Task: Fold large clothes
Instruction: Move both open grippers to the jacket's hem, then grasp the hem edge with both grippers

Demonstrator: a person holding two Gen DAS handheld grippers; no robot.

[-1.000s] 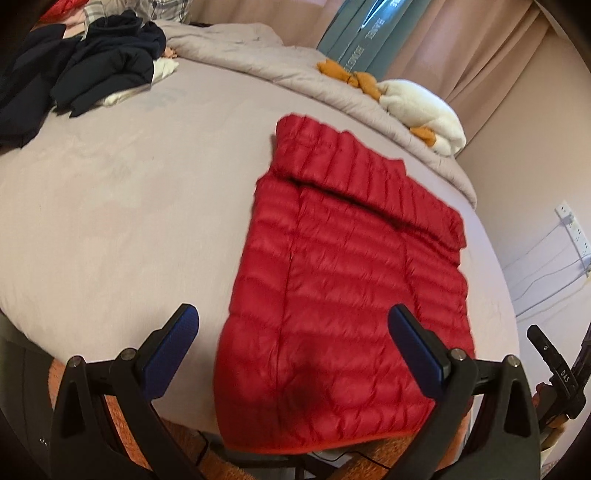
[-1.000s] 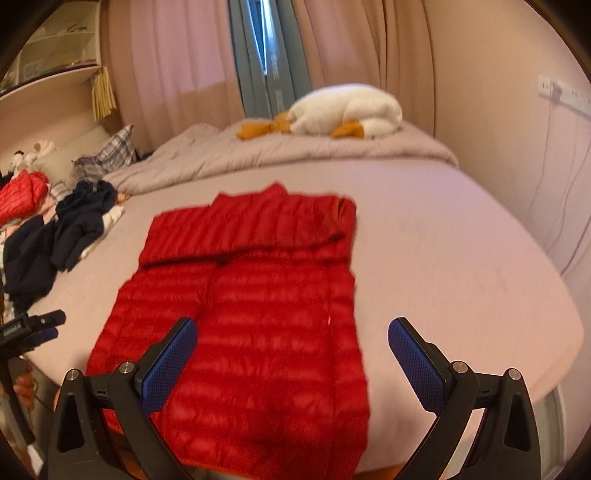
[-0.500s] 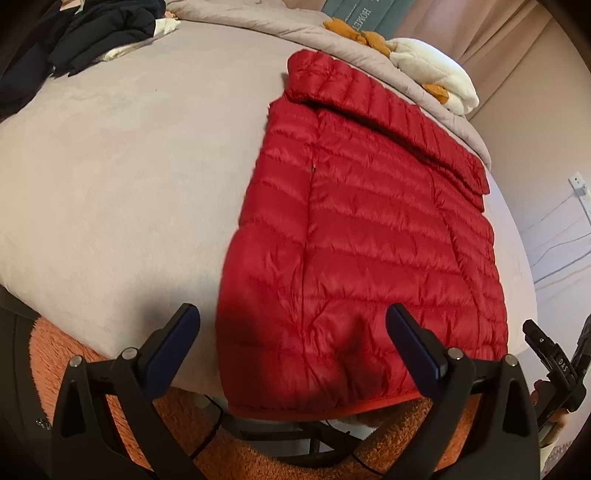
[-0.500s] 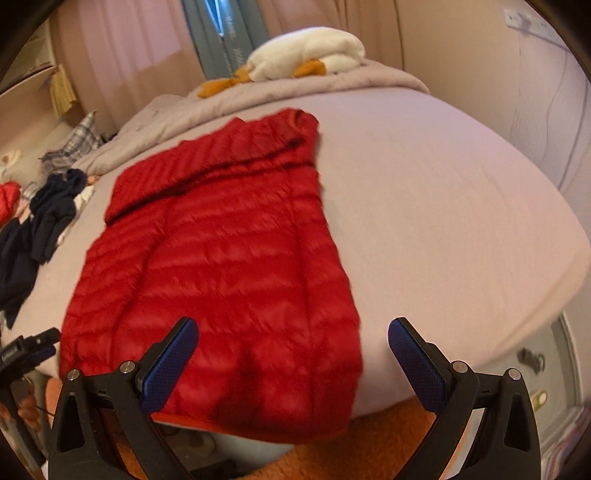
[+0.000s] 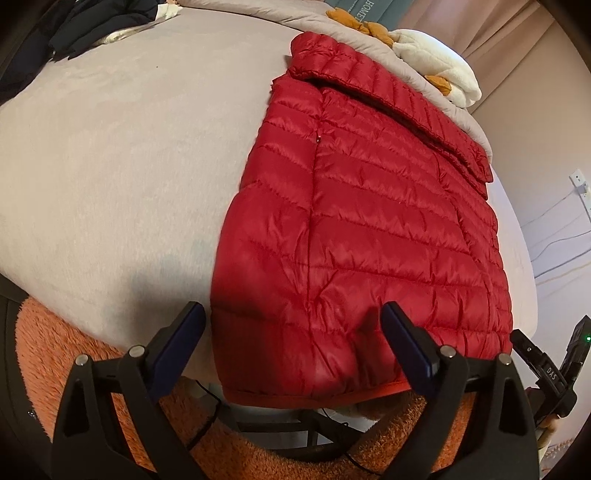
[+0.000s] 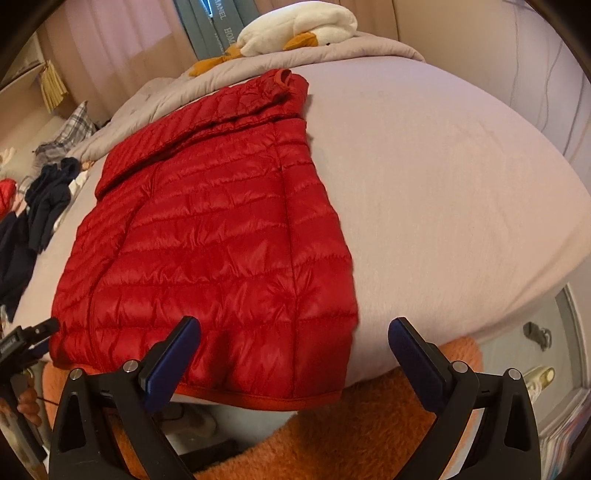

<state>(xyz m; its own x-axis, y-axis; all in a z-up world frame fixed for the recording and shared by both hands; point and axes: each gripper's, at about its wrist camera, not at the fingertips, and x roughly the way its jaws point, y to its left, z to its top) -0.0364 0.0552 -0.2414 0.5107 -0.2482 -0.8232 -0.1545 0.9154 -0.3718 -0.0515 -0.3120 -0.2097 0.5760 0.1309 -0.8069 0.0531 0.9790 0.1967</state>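
A red quilted puffer jacket [image 5: 369,221] lies flat on the grey bed [image 5: 110,166], sleeves folded in, its hem hanging over the near bed edge. It also shows in the right wrist view [image 6: 214,240]. My left gripper [image 5: 291,339] is open and empty, its fingers straddling the hem's left corner. My right gripper [image 6: 291,350] is open and empty, straddling the hem's right corner. The right gripper's tip [image 5: 546,369] shows at the left wrist view's right edge, and the left gripper's tip [image 6: 22,339] at the right wrist view's left edge.
An orange shaggy rug [image 6: 332,443] lies under the bed edge. Dark clothes [image 6: 44,195] are piled at the bed's far left. A white and orange plush toy [image 6: 295,26] and a grey duvet [image 6: 351,48] lie at the head. Cables hang on the right wall [image 5: 554,236].
Both grippers have moved down and closer to the jacket's hem at the bed edge. Both stay open. The jacket has not moved.
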